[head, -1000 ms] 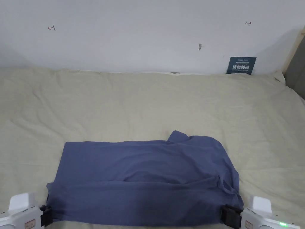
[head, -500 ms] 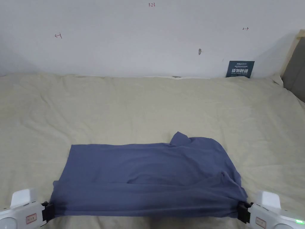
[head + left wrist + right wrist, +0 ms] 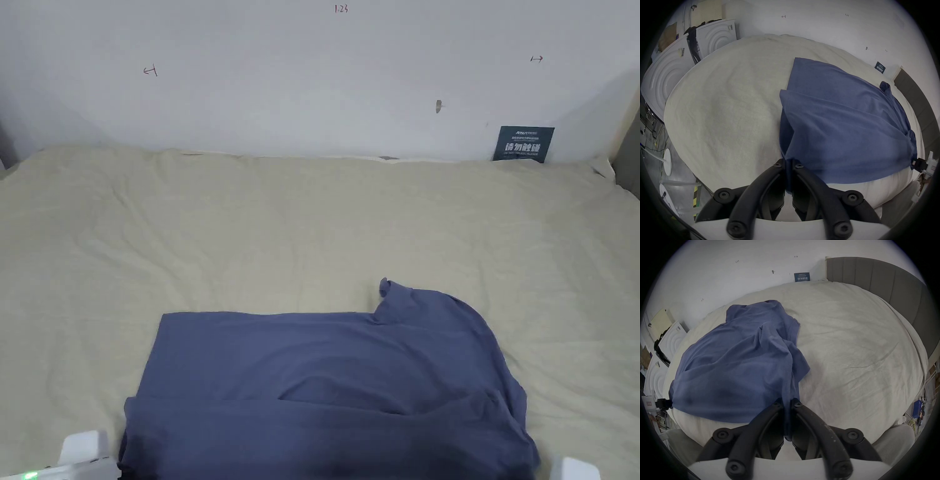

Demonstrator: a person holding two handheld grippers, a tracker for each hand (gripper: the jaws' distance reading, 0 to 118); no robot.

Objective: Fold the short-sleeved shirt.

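On the near half of the bed (image 3: 312, 219), your blue short-sleeved shirt (image 3: 325, 375) lies spread crosswise over the cream sheet, its far part flat and its near edge lifted into a long fold that lies back over the rest. At the shirt's right end the cloth bunches into rumpled folds, and a small flap of fabric stands up at the far right corner.

Your left gripper (image 3: 788, 164) has its jaws closed tight on the near left corner of the shirt; in the left gripper view a thin strip of blue cloth runs down between the two black jaws, and the fabric fans out from that pinch. Your right gripper (image 3: 787, 403) has its jaws closed likewise on the near right corner, with a gathered strand of cloth pressed between them. Each gripper view also catches the other gripper at the far end of the shirt's near edge, so the edge is stretched between your two grips.

From the head view, the white housings of both grippers peek in at the bottom corners, just beside the shirt's near edge. Behind the bed, a white wall (image 3: 312, 81) carries a small dark sign (image 3: 523, 144) near the right, and a grey headboard (image 3: 883, 280) stands along the bed's right side.
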